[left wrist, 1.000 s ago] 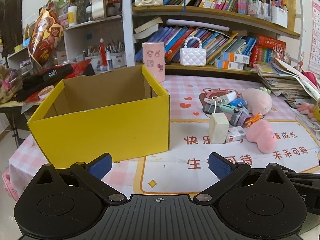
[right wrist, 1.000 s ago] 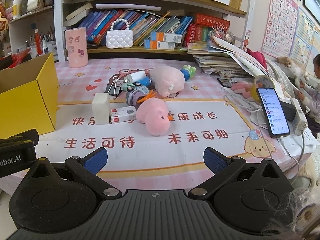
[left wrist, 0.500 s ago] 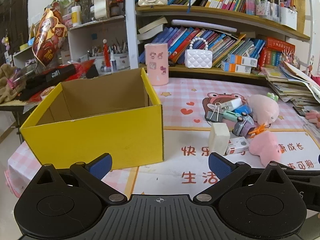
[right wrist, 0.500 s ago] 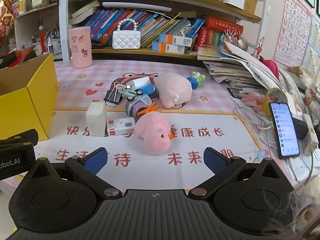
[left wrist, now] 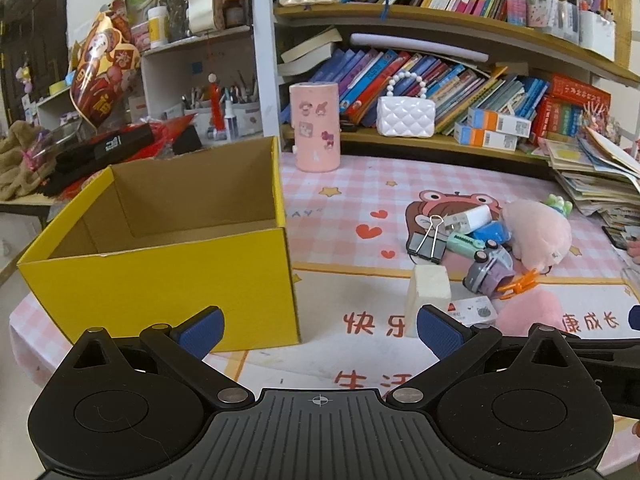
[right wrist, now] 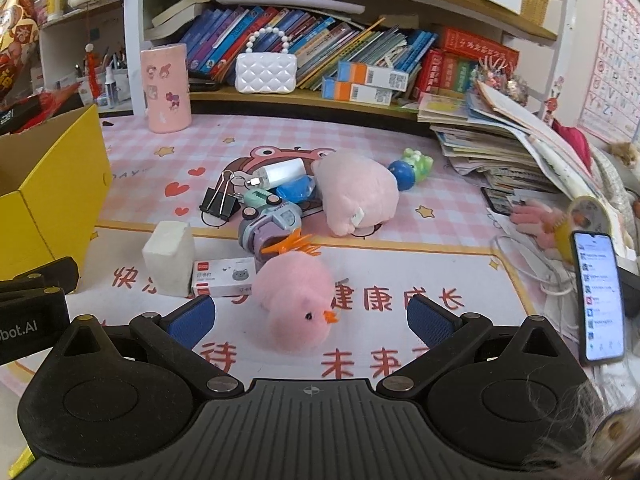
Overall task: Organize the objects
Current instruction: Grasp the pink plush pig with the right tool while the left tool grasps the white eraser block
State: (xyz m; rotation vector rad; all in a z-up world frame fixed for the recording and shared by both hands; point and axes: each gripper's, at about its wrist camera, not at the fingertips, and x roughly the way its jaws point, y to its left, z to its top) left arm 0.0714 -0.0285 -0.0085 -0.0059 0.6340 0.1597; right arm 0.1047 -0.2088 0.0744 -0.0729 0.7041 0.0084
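As both jaws stay spread, pink chick plush [right wrist: 298, 300] nearer than before

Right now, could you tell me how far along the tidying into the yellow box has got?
Barely begun. Done: nothing; what shows of the yellow box inside is bare cardboard. In hand: nothing; the left gripper and right gripper are both open, the right one facing the pink chick plush. Left: the chick, white block, staples box, binder clip, toy car and larger pink plush all lie on the mat.
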